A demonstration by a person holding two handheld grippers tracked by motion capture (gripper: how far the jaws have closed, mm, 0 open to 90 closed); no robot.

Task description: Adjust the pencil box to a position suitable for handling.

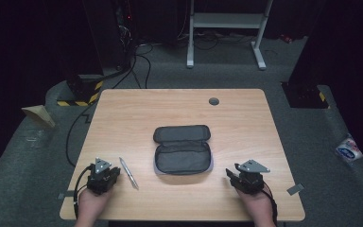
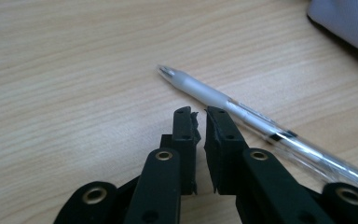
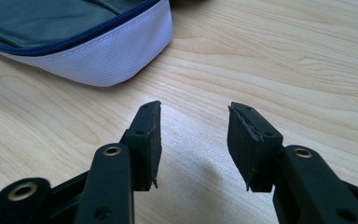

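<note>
**Mia:** Left gripper [image 1: 105, 176] is sitting near the front left corner of the table [image 1: 123, 109], with a hand [image 1: 90, 204] holding it from behind. Its two black jaws are pressing together, and nothing is sitting between them.

**Ben:** Where is the pen lying?

**Mia:** The pen [image 1: 128, 173] is lying flat on the wood, just beside that gripper, on the side facing the middle of the table. In the left gripper view, the pen [image 2: 242, 114] is running slantwise past the jaw tips. I cannot tell if it is touching them. Its pointy end is aiming away toward the far edge.

**Ben:** What is the right gripper doing?

**Mia:** The right gripper [image 1: 246, 178] is sitting near the front right corner, with the other hand [image 1: 259, 208] holding it. Its jaws are standing partly spread, and bare wood is showing in the gap. It is pinching nothing.

**Ben:** And the pouch?

**Mia:** The pouch [image 1: 182, 150] is lying in the middle of the table, between the two grippers, with its lid flipped back toward the far edge. It is lying open. In the right gripper view, a pale corner of the pouch [image 3: 102, 51] with a dark zipper is lying near the jaws, not touching them.

**Ben:** Is the pen touching the pouch?

**Mia:** No, they are lying apart.
</note>
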